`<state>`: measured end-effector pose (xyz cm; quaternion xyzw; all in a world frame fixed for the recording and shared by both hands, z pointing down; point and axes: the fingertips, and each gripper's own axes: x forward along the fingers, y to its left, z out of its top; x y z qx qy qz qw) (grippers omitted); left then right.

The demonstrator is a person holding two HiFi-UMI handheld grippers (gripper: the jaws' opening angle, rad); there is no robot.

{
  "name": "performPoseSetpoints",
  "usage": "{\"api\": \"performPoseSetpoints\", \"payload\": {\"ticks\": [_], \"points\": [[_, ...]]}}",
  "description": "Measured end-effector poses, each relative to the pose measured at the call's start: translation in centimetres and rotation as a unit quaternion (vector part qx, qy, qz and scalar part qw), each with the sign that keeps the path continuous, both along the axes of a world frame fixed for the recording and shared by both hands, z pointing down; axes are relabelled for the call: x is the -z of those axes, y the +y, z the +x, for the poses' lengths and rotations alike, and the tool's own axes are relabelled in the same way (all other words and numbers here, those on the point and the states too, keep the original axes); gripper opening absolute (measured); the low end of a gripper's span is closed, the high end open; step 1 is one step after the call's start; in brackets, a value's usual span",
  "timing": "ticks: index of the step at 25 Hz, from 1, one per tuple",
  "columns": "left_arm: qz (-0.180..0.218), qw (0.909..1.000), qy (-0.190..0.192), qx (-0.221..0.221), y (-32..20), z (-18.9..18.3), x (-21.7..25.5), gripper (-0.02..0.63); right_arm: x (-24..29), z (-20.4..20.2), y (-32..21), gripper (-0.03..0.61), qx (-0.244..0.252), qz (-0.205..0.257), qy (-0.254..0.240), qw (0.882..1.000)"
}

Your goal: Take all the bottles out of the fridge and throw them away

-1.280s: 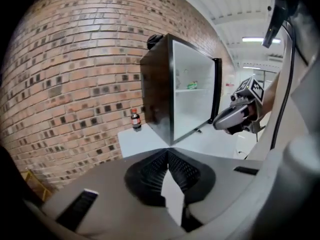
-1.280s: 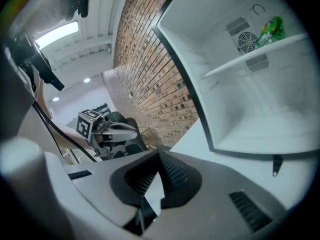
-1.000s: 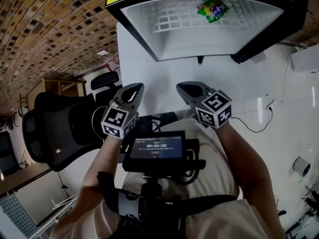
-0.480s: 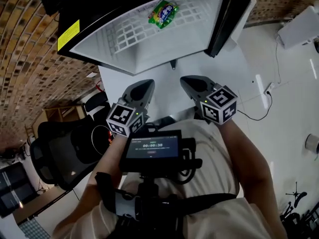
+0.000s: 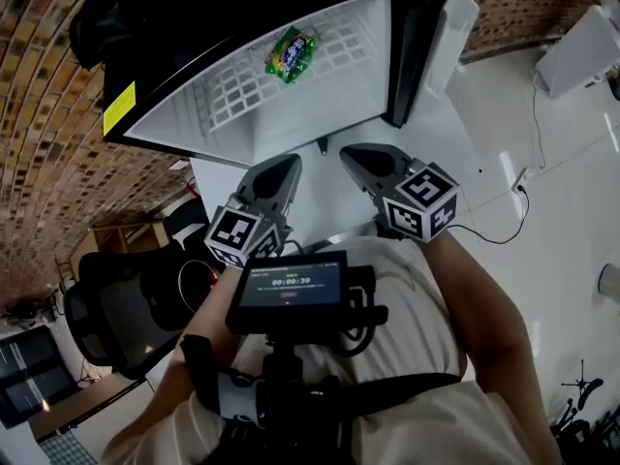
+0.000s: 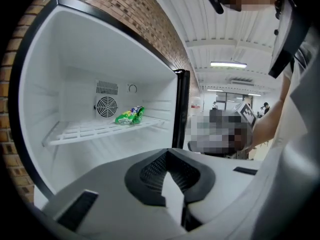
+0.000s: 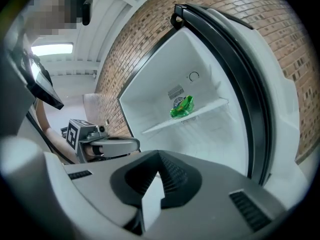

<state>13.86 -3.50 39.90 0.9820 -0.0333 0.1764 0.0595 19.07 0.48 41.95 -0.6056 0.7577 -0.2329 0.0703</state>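
A small fridge (image 5: 320, 105) stands open in front of me, white inside, with one wire shelf (image 6: 100, 130). The only thing on that shelf is a green snack packet (image 5: 291, 52) (image 6: 129, 115) (image 7: 181, 106); no bottle shows in any view. My left gripper (image 5: 281, 168) (image 6: 168, 153) is shut and empty, held short of the fridge's opening. My right gripper (image 5: 351, 153) (image 7: 158, 156) is beside it, also shut with nothing in it. Both point toward the fridge's inside. The part of the fridge below the shelf is mostly hidden behind the grippers.
The fridge door (image 5: 431, 37) is swung open to the right. A brick wall (image 5: 48, 114) runs along the left, with a black office chair (image 5: 126, 308) below it. A screen (image 5: 291, 284) is mounted at my chest. A cable (image 5: 504, 235) lies on the white floor at right.
The fridge has swung from the top middle toward the upper left of the head view. Both grippers, still shut, now sit closer under its opening.
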Motion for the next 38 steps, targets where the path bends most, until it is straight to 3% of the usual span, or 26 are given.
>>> {"api": "performPoseSetpoints", "payload": {"ticks": [5,20,27,33,37,38], "points": [[-0.028,0.9993,0.008,0.022,-0.2,-0.1,-0.6,0.0,0.1,0.4,-0.2,0.002,0.008,0.0,0.005,1.0],[-0.019,0.9993,-0.012,0.031,-0.5,-1.0,-1.3,0.0,-1.0,-0.4,-0.2,0.002,0.007,-0.007,-0.007,1.0],[-0.009,0.9998,0.006,0.014,-0.5,-0.6,-0.1,0.006,-1.1,-0.8,-0.6,0.002,0.007,-0.008,-0.007,1.0],[0.084,0.9957,-0.031,0.024,-3.1,1.1,2.3,0.009,-1.5,-0.9,-0.9,0.002,0.01,-0.01,-0.009,1.0],[0.157,0.9863,-0.034,0.036,-6.3,3.9,4.9,0.011,-1.6,-0.8,-0.7,0.002,0.012,-0.01,-0.014,1.0],[0.175,0.9832,-0.038,0.035,-6.7,4.9,5.4,0.04,-1.6,-0.7,-0.7,0.002,0.011,-0.009,-0.015,1.0]]}}
